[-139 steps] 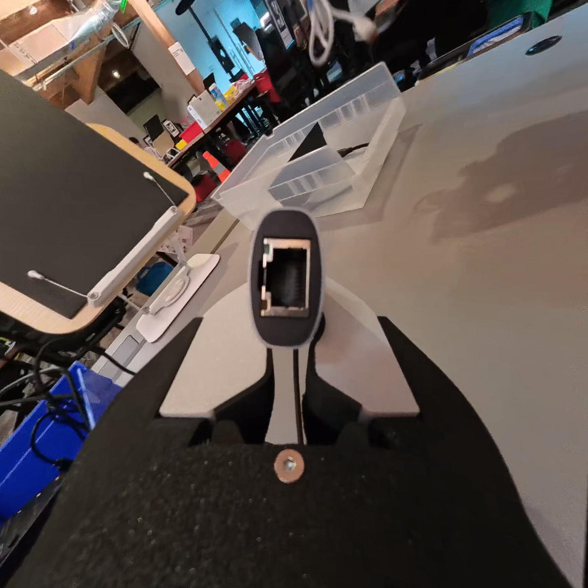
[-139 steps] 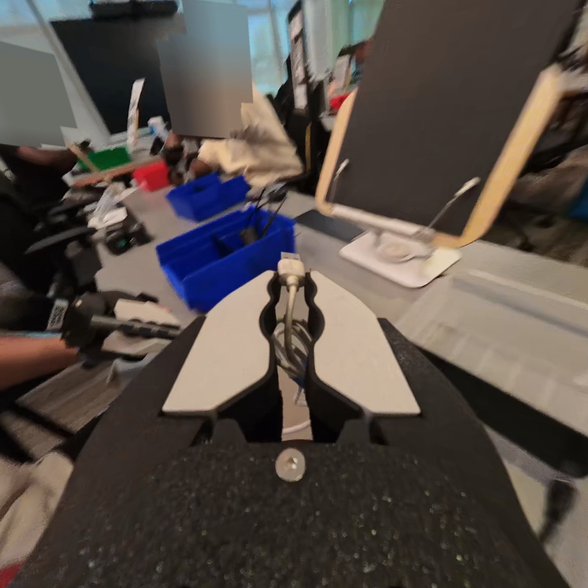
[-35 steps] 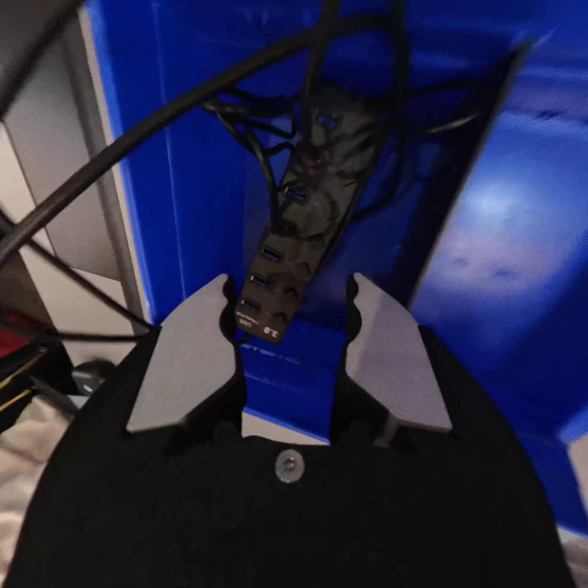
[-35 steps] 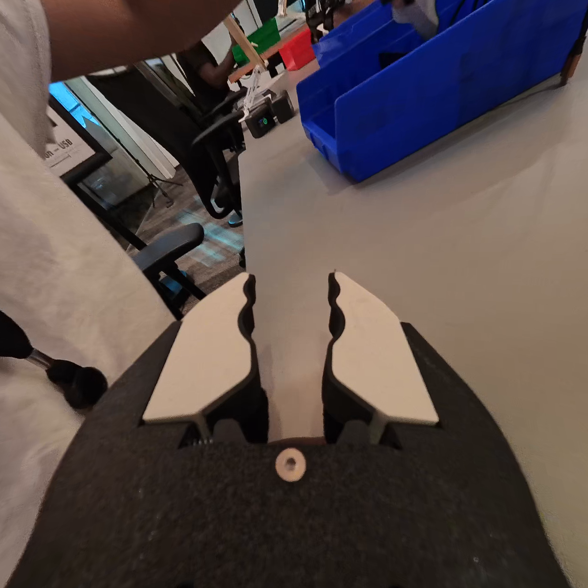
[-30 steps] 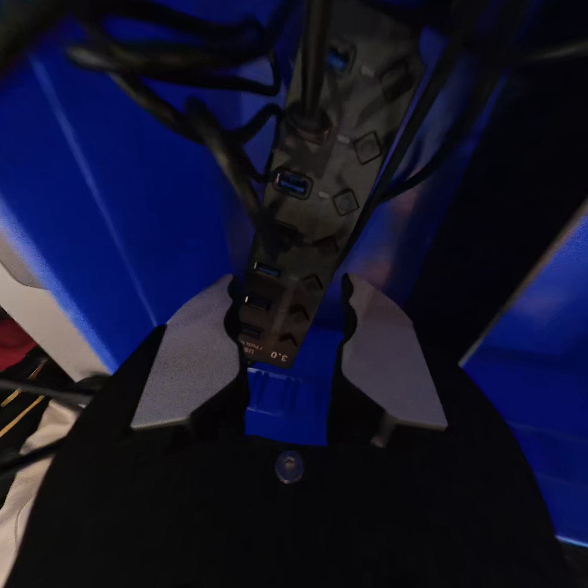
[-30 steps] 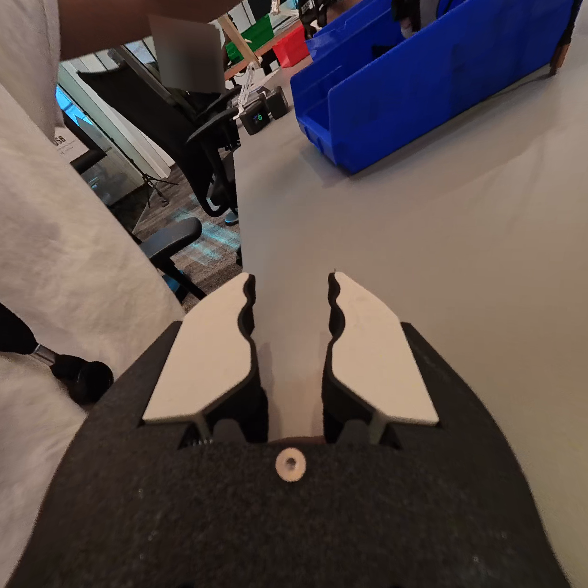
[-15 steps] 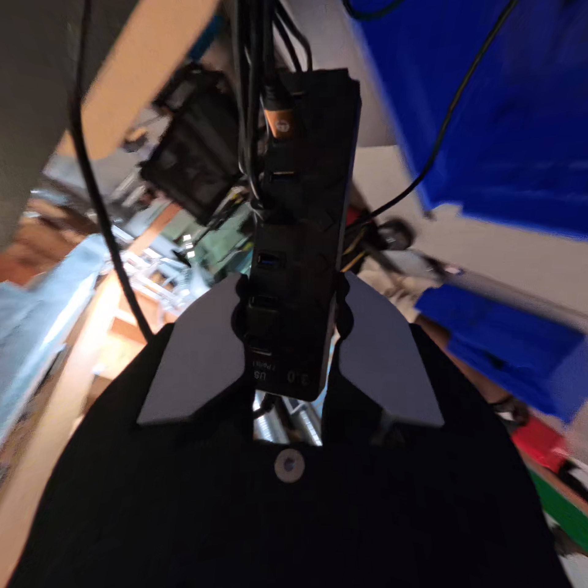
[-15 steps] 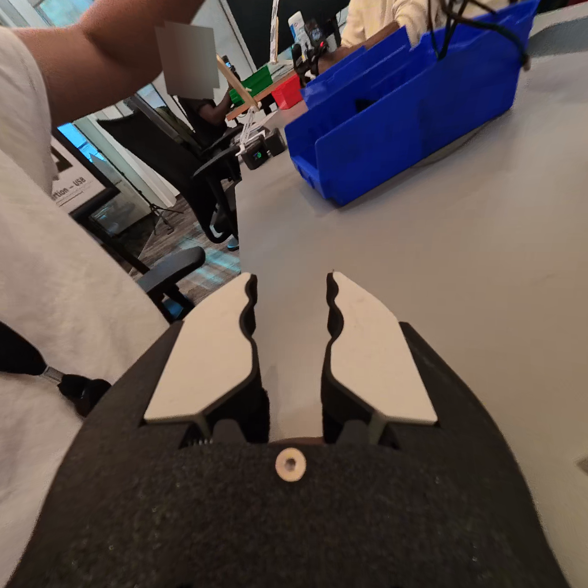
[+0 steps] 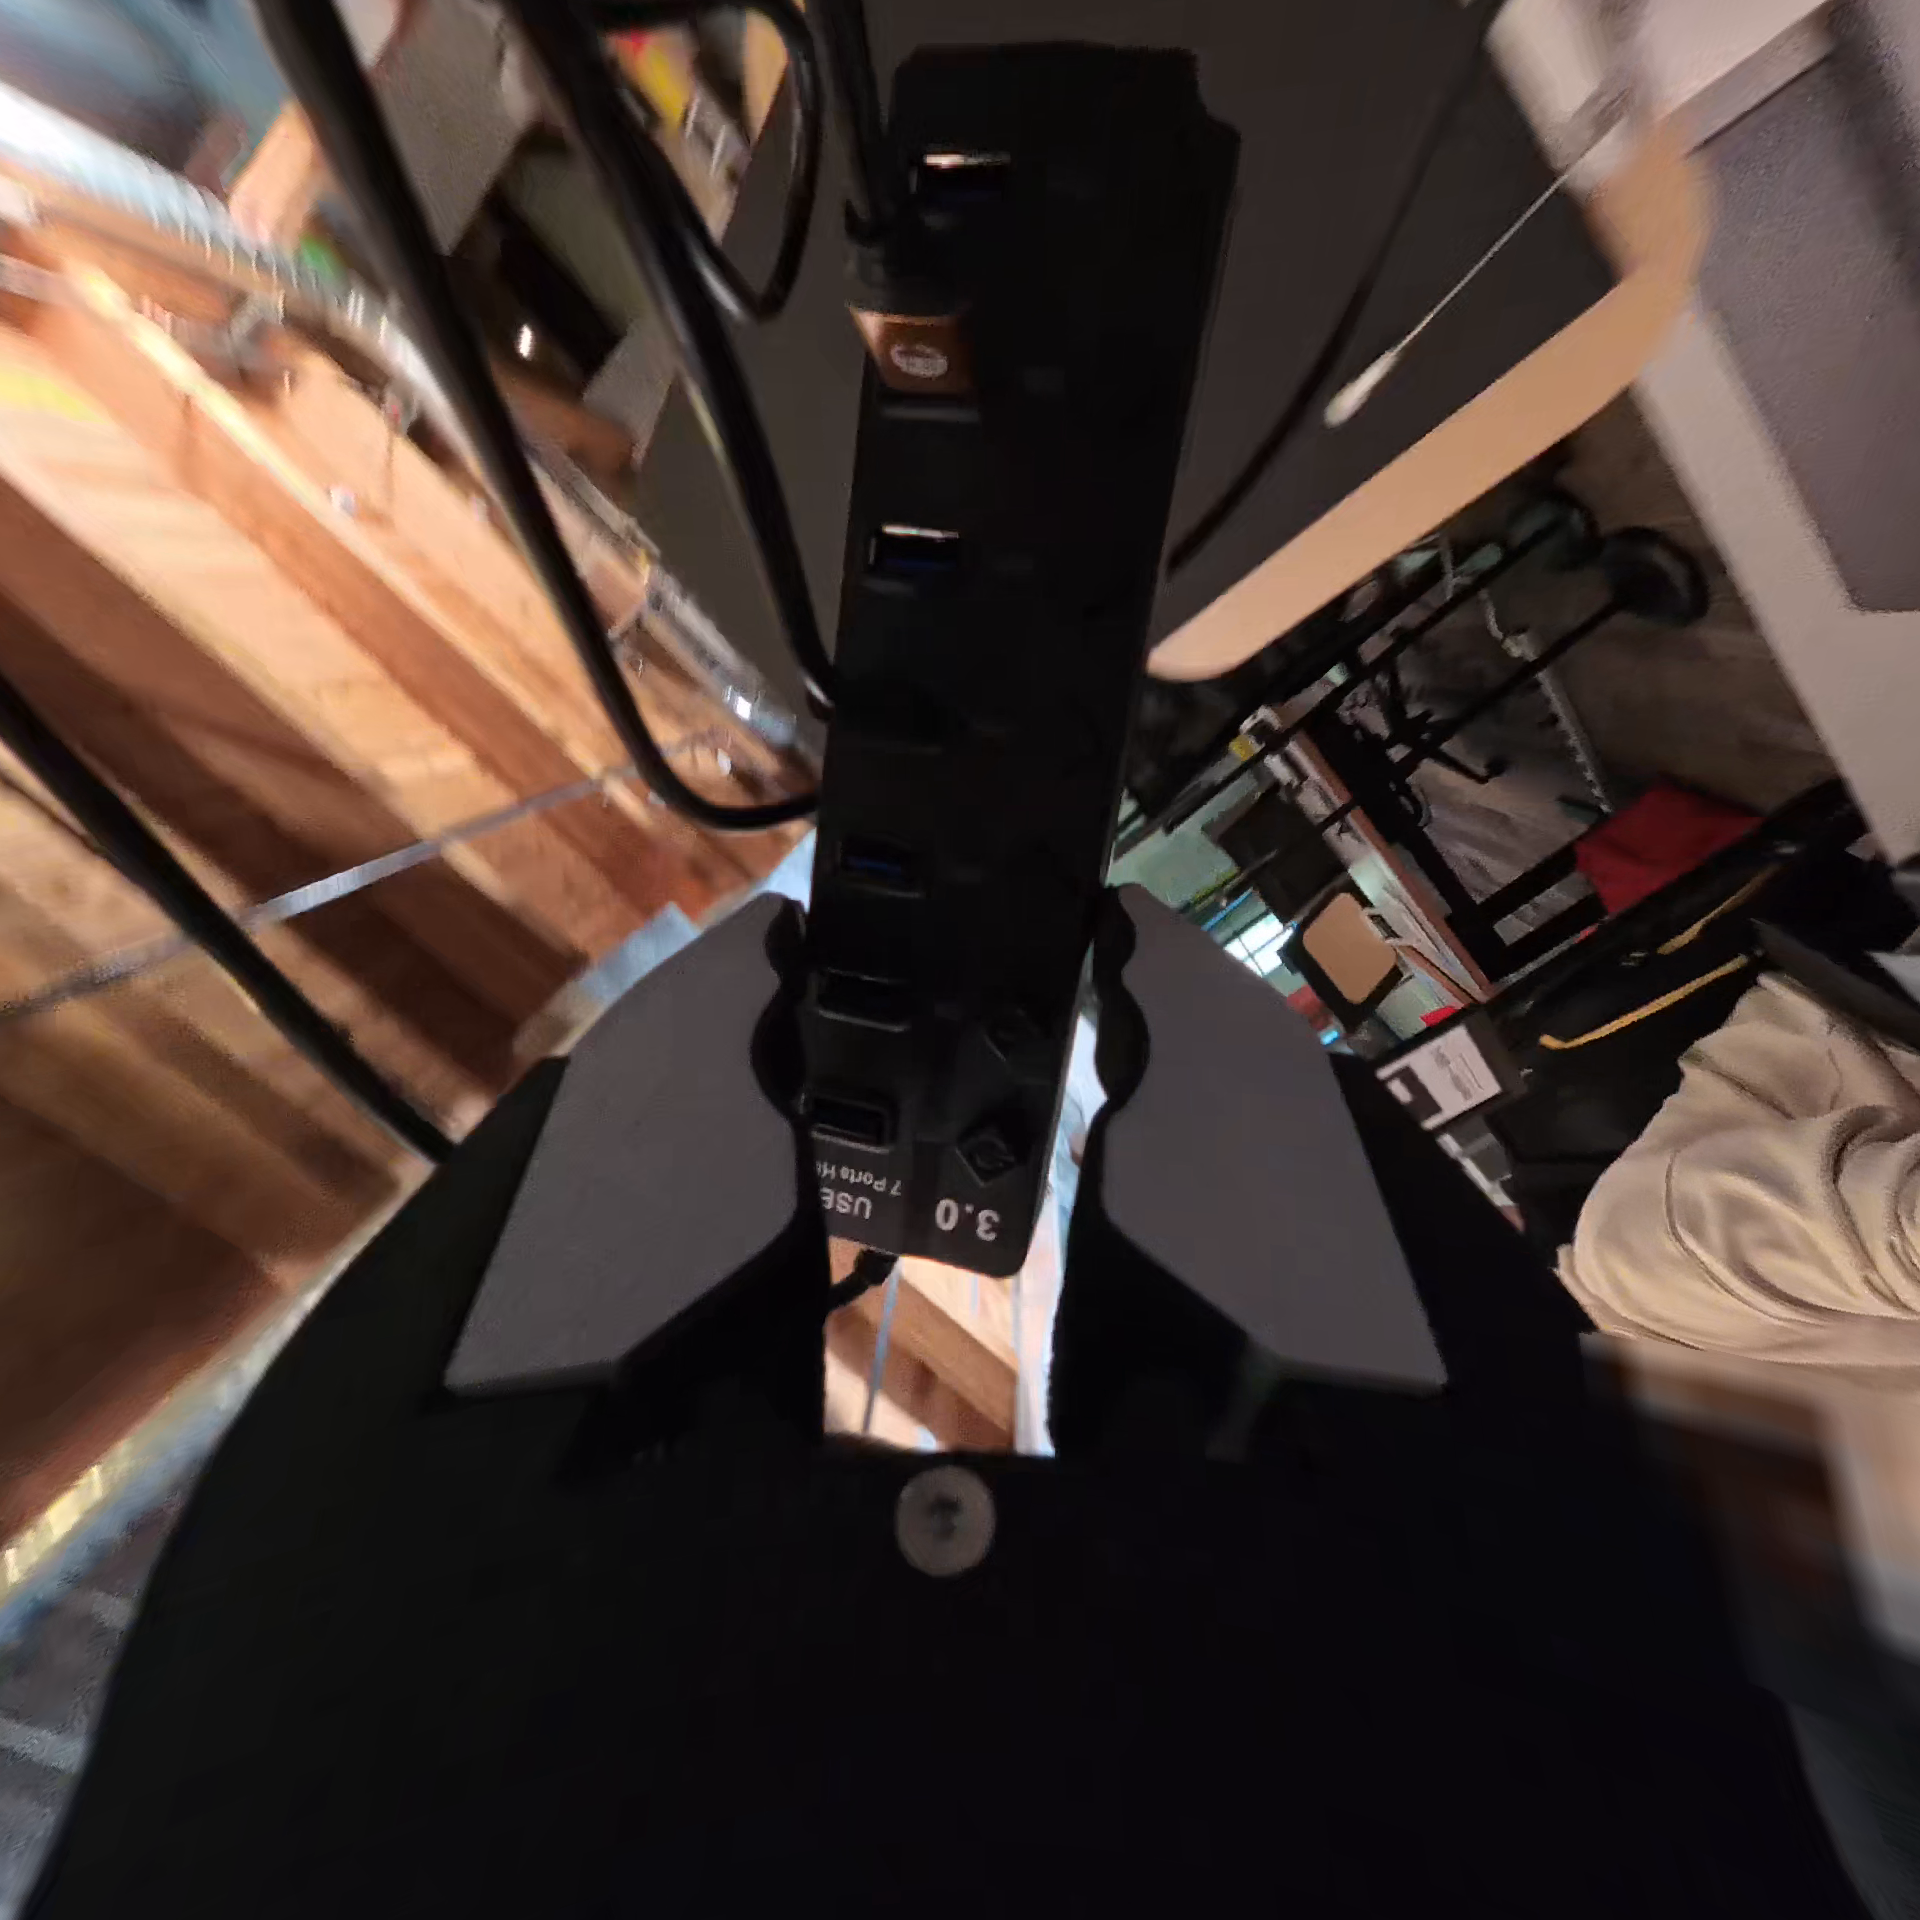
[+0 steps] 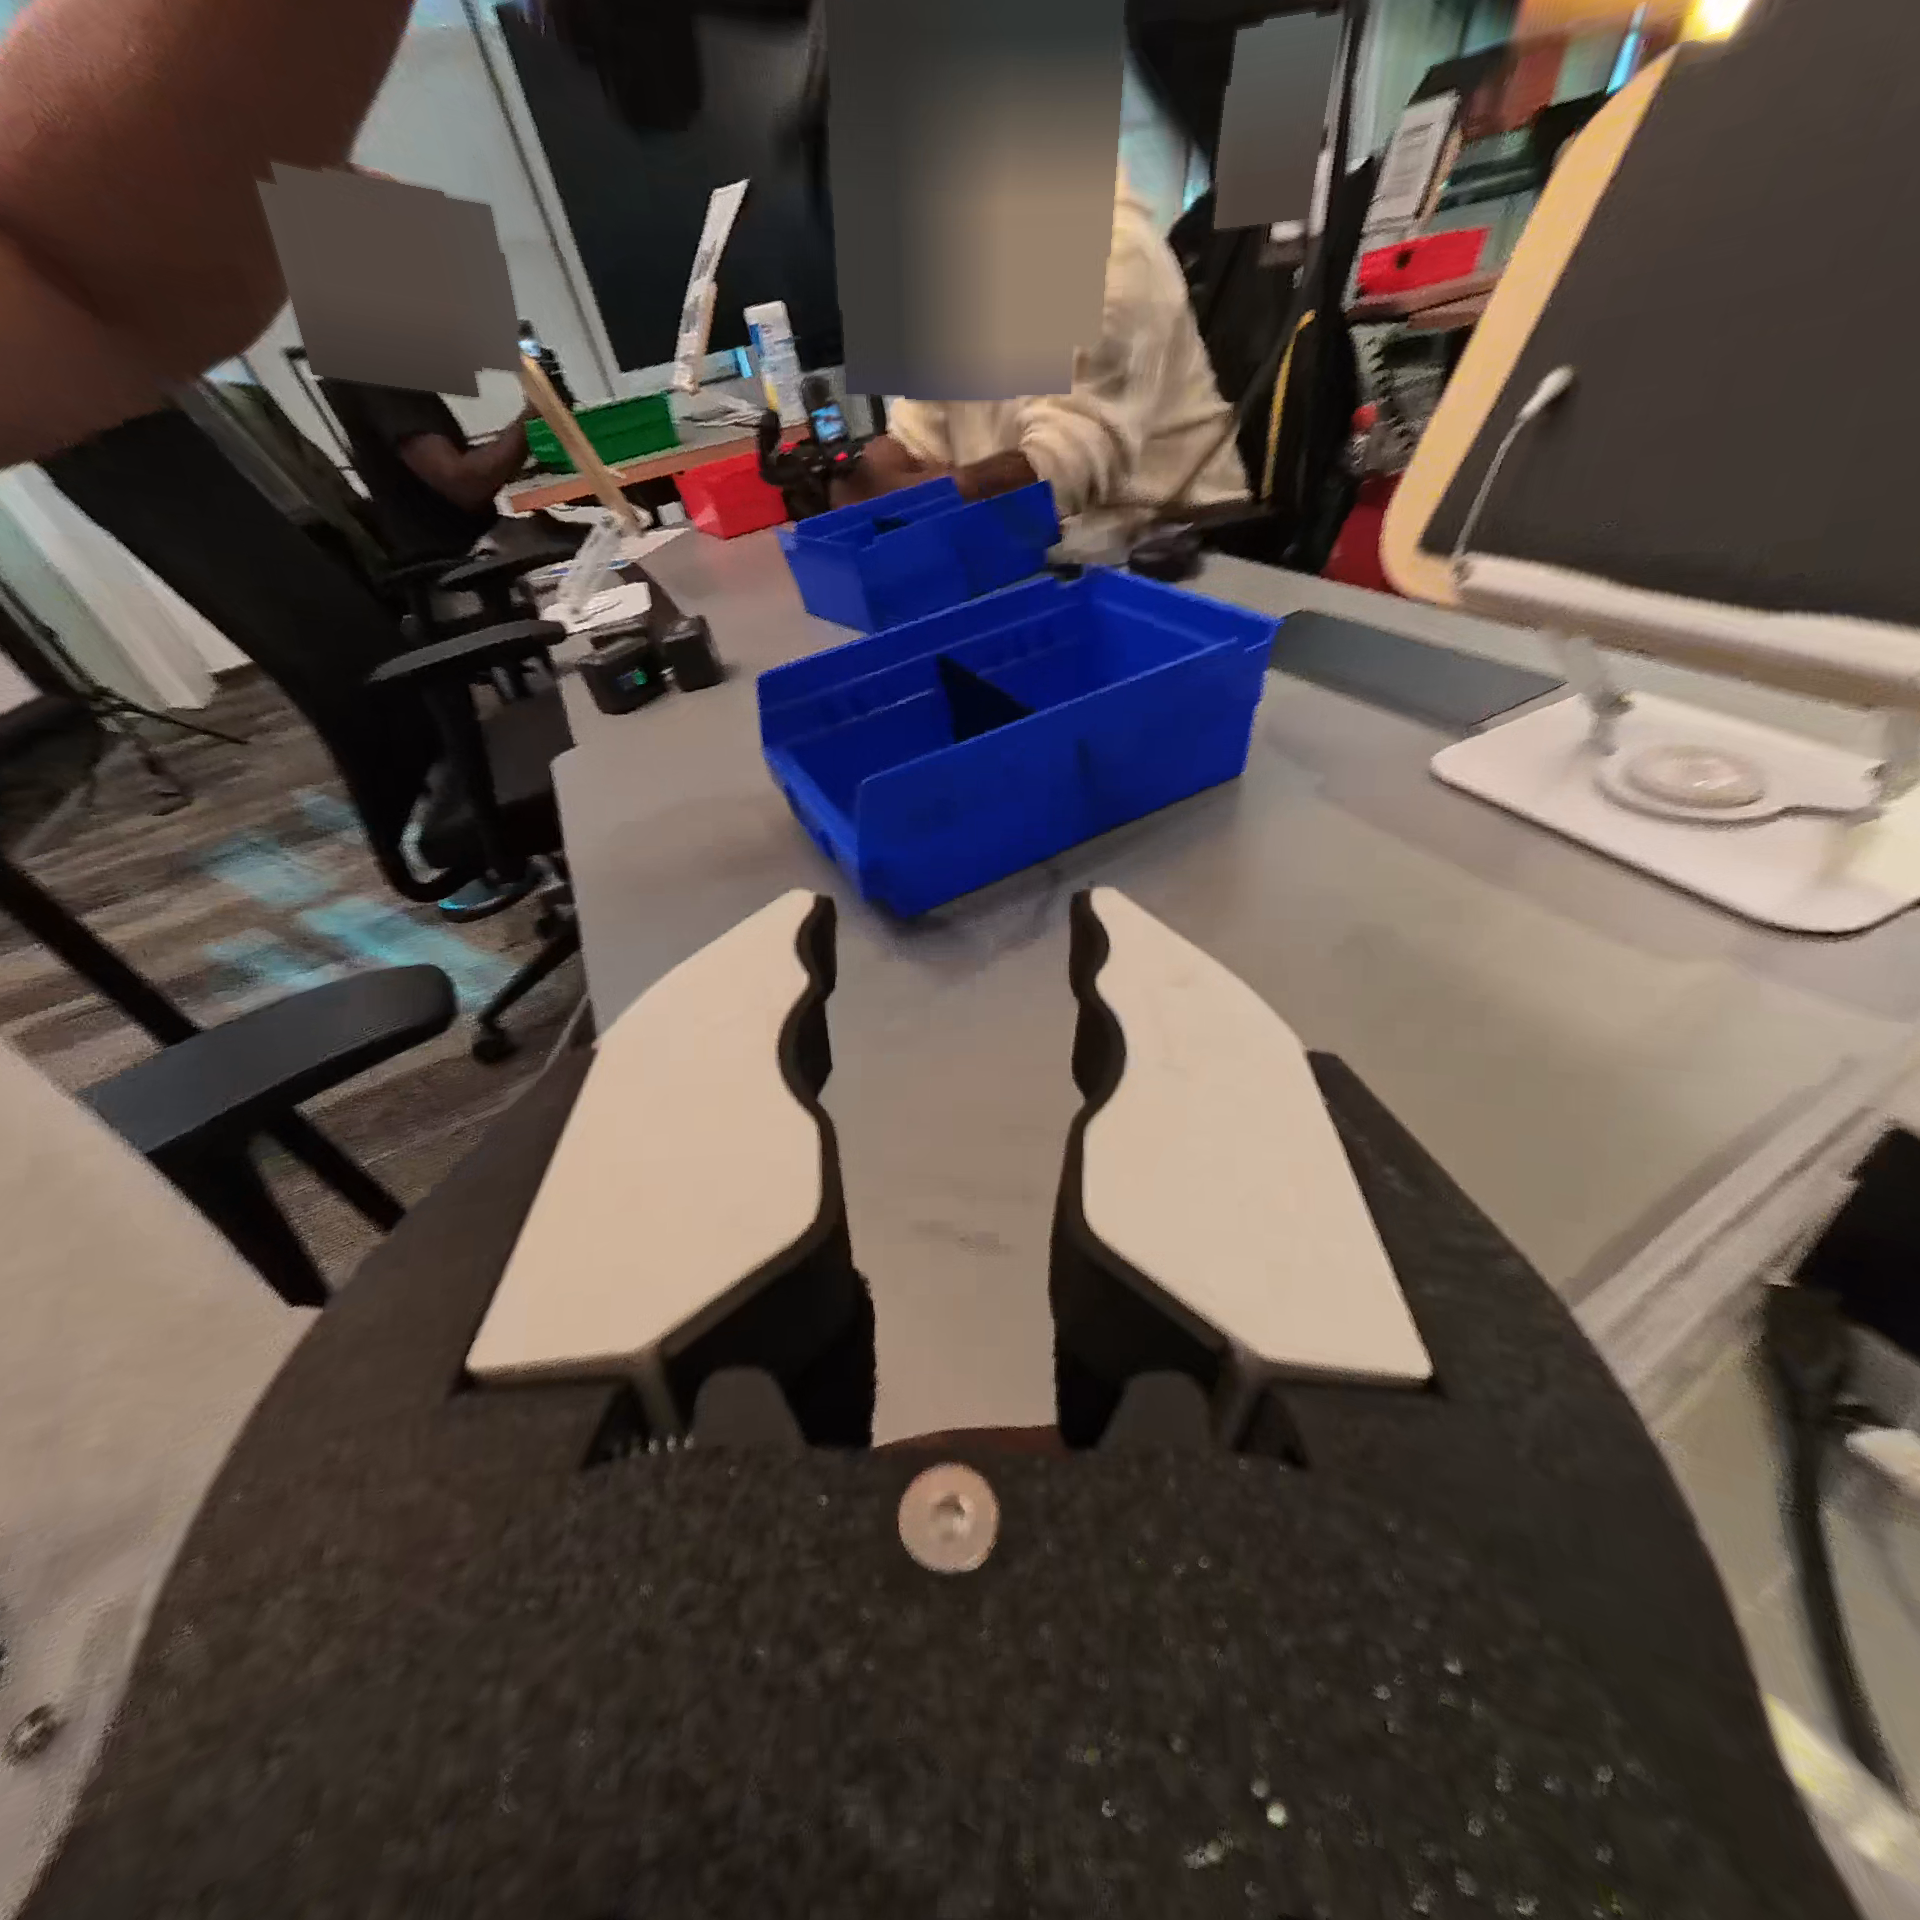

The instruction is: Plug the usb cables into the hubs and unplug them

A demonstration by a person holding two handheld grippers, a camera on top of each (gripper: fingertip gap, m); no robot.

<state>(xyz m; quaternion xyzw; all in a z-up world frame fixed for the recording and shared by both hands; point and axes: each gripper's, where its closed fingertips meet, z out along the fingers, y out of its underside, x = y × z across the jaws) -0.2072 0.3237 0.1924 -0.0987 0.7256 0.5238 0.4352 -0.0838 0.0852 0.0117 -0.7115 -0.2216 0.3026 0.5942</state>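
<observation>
In the left wrist view my left gripper (image 9: 945,914) is shut on the near end of a long black USB hub (image 9: 997,644) and holds it up in the air. The hub has several ports along its face. A plug with a copper-coloured collar (image 9: 914,348) sits in one port near the far end, and black cables (image 9: 582,540) hang from it. In the right wrist view my right gripper (image 10: 951,914) is open and empty above the grey table (image 10: 1351,1039).
A blue bin (image 10: 1018,727) with a black divider stands on the table ahead of my right gripper, with a second blue bin (image 10: 914,551) behind it. A black board on a white stand (image 10: 1683,821) is at the right. Office chairs (image 10: 343,665) and seated people are beyond the table's left edge.
My left gripper dropped the earlier adapter, closed on the black hub in the blue bin and lifted it out. My right gripper let go of the white USB cable and now faces the bins.
</observation>
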